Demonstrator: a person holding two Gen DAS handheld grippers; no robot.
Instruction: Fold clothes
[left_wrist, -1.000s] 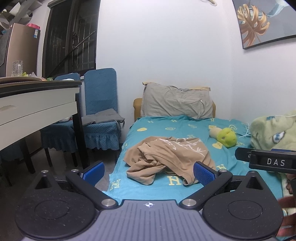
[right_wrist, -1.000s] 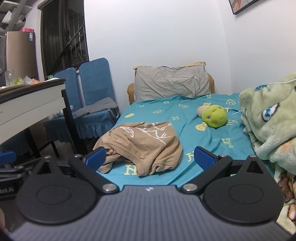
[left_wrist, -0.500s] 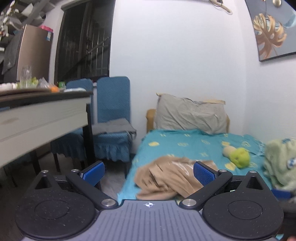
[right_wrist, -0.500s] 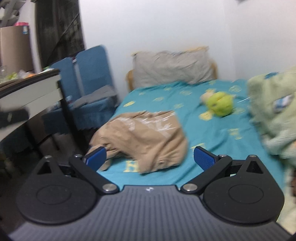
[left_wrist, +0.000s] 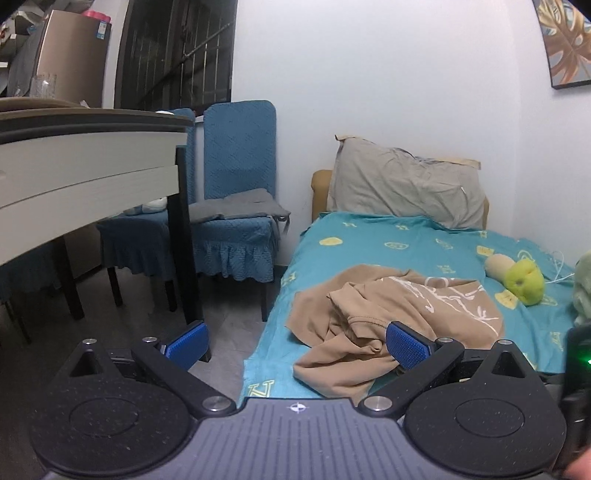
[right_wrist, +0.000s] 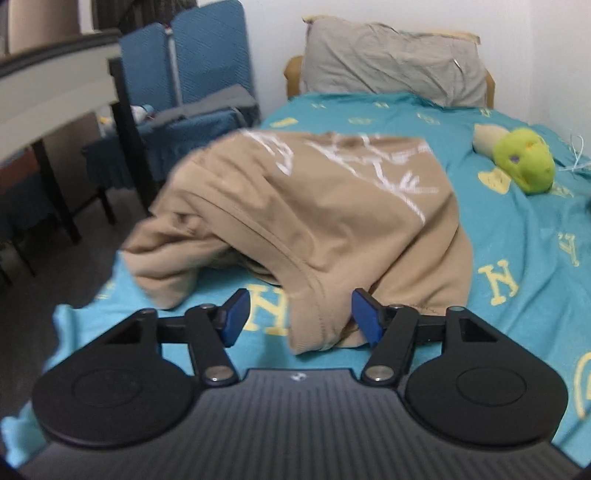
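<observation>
A crumpled tan T-shirt (left_wrist: 391, 306) with a white print lies on the teal bedsheet (left_wrist: 406, 251), near the bed's foot and left side. My left gripper (left_wrist: 297, 347) is open wide and hovers short of the bed's left corner, its right pad (left_wrist: 408, 349) in front of the shirt's bunched near edge. In the right wrist view the T-shirt (right_wrist: 314, 206) fills the middle. My right gripper (right_wrist: 300, 317) is low at its near hem. The fingers are partly drawn in but still open, and a fold of hem hangs between them without being pinched.
A grey pillow (left_wrist: 406, 184) leans at the headboard. A green and beige plush toy (left_wrist: 521, 277) lies to the right on the sheet, with a pale green blanket (left_wrist: 583, 284) beyond it. Blue-covered chairs (left_wrist: 236, 206) and a white table (left_wrist: 85, 162) stand left of the bed.
The right gripper has moved forward and down to the shirt's near hem, and its fingers have narrowed around it. The left gripper has swung left and closer to the bed corner, staying open.
</observation>
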